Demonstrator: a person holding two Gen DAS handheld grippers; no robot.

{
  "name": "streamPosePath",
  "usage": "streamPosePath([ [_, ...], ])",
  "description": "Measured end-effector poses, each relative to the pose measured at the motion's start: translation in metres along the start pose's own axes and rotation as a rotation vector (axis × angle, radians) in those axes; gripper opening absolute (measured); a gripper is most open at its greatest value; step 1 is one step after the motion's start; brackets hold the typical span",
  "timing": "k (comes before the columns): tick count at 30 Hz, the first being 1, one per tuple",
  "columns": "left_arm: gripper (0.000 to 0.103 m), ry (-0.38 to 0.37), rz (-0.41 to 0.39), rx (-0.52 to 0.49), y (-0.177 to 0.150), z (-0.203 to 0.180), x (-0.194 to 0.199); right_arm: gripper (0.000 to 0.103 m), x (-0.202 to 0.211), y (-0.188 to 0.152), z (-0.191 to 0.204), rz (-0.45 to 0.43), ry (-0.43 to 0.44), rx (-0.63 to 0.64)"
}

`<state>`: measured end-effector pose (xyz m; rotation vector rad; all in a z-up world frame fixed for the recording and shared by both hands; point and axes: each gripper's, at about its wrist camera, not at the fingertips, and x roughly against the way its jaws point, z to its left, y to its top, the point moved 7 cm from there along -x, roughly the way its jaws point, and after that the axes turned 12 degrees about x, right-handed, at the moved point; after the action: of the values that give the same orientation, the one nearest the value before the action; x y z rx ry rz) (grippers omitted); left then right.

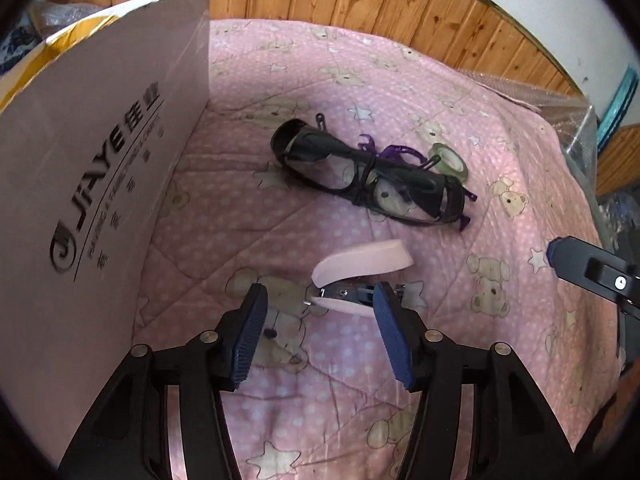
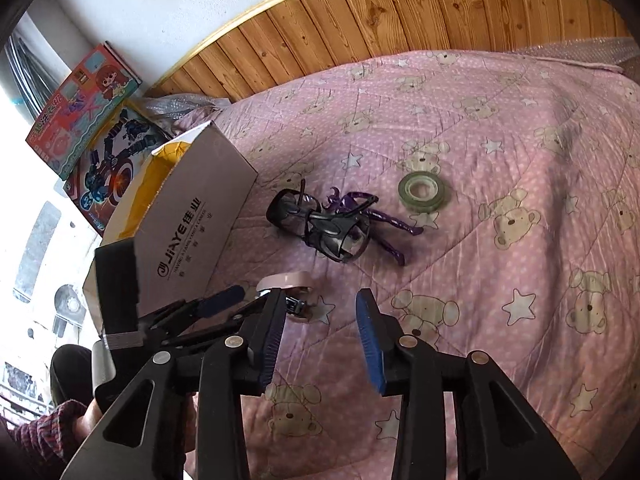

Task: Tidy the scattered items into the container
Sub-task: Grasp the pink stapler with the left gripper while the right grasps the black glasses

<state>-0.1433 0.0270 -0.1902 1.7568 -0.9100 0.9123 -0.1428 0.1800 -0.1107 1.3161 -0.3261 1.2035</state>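
A pink stapler [image 1: 352, 276] lies half open on the quilt, just beyond the tips of my left gripper [image 1: 320, 300]. The jaws stand wide apart, the right finger overlaps the stapler's end, and the pads press on nothing. A grey cardboard box [image 1: 100, 200] stands to the left. Farther off lie black glasses [image 1: 368, 172], a purple toy insect [image 1: 400, 151] and a tape roll [image 1: 448, 158]. In the right wrist view my right gripper [image 2: 320, 314] is open and empty above the quilt. The stapler [image 2: 288, 280] and one of the left gripper's pads [image 2: 222, 300] sit just left of it.
A pink bear-print quilt [image 2: 520, 280] covers the bed, with a wood-panelled wall [image 2: 360, 20] behind. Two toy boxes [image 2: 84, 108] lean beyond the cardboard box [image 2: 192, 224]. Bubble wrap [image 1: 560, 100] lies at the right edge. A person's checked sleeve [image 2: 40, 428] shows at lower left.
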Motion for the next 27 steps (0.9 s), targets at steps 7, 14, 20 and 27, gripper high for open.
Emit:
streamPosePath([
  [7, 0.058, -0.012, -0.037, -0.029, -0.025, 0.013, 0.013, 0.040, -0.025, -0.005, -0.010, 0.040, 0.057, -0.049],
  [14, 0.058, -0.178, 0.020, 0.201, -0.015, 0.009, 0.025, 0.060, -0.030, 0.035, 0.012, 0.056, -0.026, 0.219],
  [20, 0.058, -0.262, -0.015, 0.353, 0.002, 0.003, 0.039, 0.062, -0.096, 0.064, 0.050, 0.197, -0.091, 0.761],
  [27, 0.061, -0.278, 0.028, 0.440, 0.019, 0.002, 0.028, 0.018, -0.135, 0.055, 0.019, 0.308, -0.054, 0.623],
])
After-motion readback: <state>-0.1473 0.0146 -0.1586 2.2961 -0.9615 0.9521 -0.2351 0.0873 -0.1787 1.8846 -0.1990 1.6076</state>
